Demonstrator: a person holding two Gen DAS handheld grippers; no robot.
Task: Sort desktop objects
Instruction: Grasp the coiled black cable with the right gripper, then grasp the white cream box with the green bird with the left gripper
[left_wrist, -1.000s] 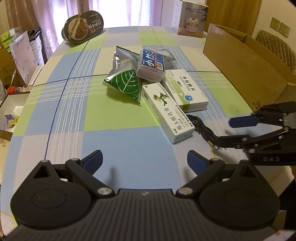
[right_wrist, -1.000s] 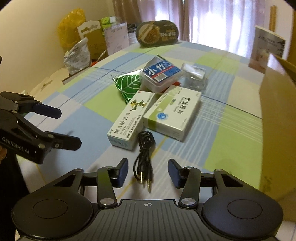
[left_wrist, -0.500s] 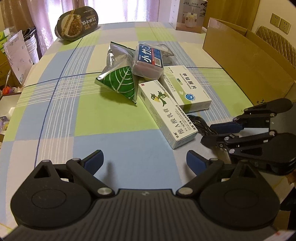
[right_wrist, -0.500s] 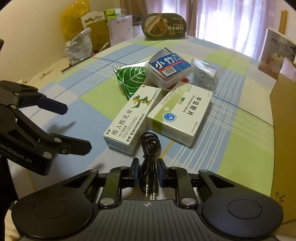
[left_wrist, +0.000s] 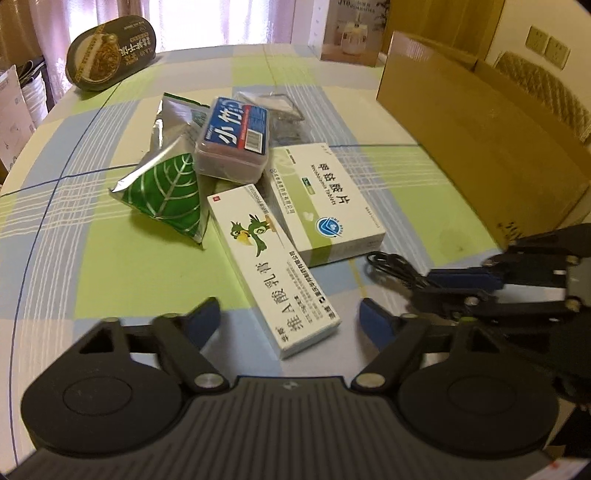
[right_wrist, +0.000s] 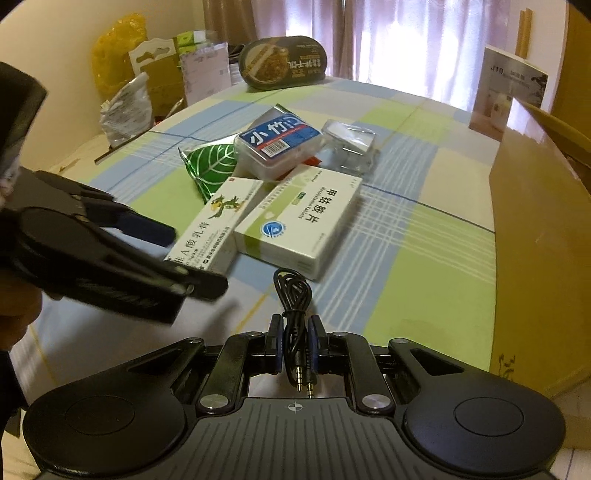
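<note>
My right gripper (right_wrist: 295, 328) is shut on a coiled black audio cable (right_wrist: 294, 295), its two plugs pointing back at the camera; from the left wrist, the cable (left_wrist: 391, 267) lies on the table beside that gripper (left_wrist: 432, 284). My left gripper (left_wrist: 290, 317) is open, its fingers either side of the near end of a long white medicine box with a bird (left_wrist: 271, 266). A wider white-green medicine box (left_wrist: 325, 203) lies next to it. Behind are a green foil leaf pouch (left_wrist: 166, 192) and a blue-labelled plastic case (left_wrist: 236, 136).
A large open cardboard box (left_wrist: 476, 125) stands along the table's right side. A dark oval noodle bowl (left_wrist: 110, 59) and a white carton (left_wrist: 351, 33) sit at the far edge. Clear plastic packaging (right_wrist: 349, 144) lies behind the case. Bags and boxes clutter the floor at left.
My left gripper has moved forward until its open fingers flank the bird box. My right gripper has stayed shut on the cable.
</note>
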